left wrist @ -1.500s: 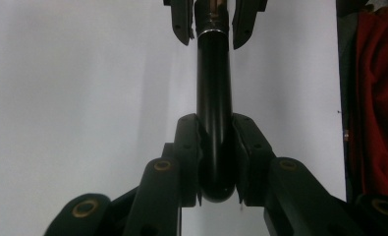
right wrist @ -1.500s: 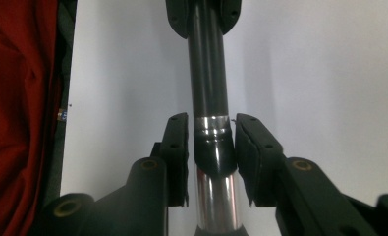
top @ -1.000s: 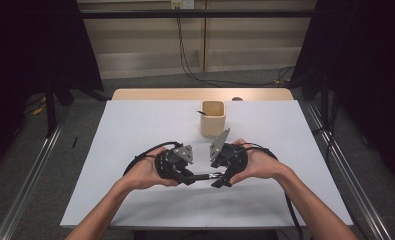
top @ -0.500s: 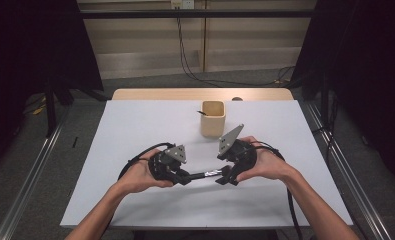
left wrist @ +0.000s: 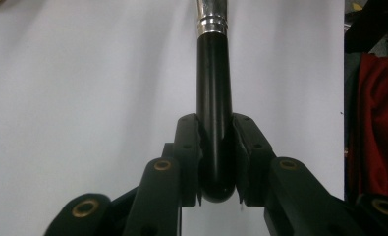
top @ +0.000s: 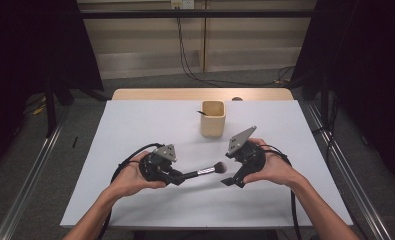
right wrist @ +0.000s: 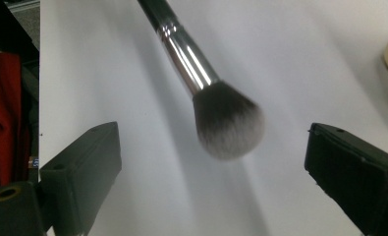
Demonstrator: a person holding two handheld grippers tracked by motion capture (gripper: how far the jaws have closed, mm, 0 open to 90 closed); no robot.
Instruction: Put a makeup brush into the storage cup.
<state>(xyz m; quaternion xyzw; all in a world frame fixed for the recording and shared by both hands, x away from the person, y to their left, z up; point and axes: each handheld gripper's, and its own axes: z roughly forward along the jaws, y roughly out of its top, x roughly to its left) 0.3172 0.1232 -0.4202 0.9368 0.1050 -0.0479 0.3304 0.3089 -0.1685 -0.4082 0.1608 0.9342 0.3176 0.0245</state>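
Showing the scene: a person seated at a white counter, a two-jaw tool in each hand, a makeup brush between them
Counter: white top, wide and mostly bare, with a strip of bare wood along its far edge
Wooden cup: pale, square-sided, upright toward the far middle of the counter, well apart from both hands; a thin dark thing leans on its rim, too small to make out
Left gripper: held low over the near part of the counter in the person's left hand, jaws pointing to the right; in the left gripper view the jaws are closed tight on the rounded butt of the brush handle, one pad pressing on each side
Right gripper: held in the person's right hand, just to the right of the brush tip; in the right gripper view the jaws stand wide apart with nothing between their pads, the bristles hanging in the gap without touching either jaw
Makeup brush: black handle, silver ferrule, soft grey-tipped head; held roughly level above the counter, head toward the right gripper, its shadow falling on the white top below
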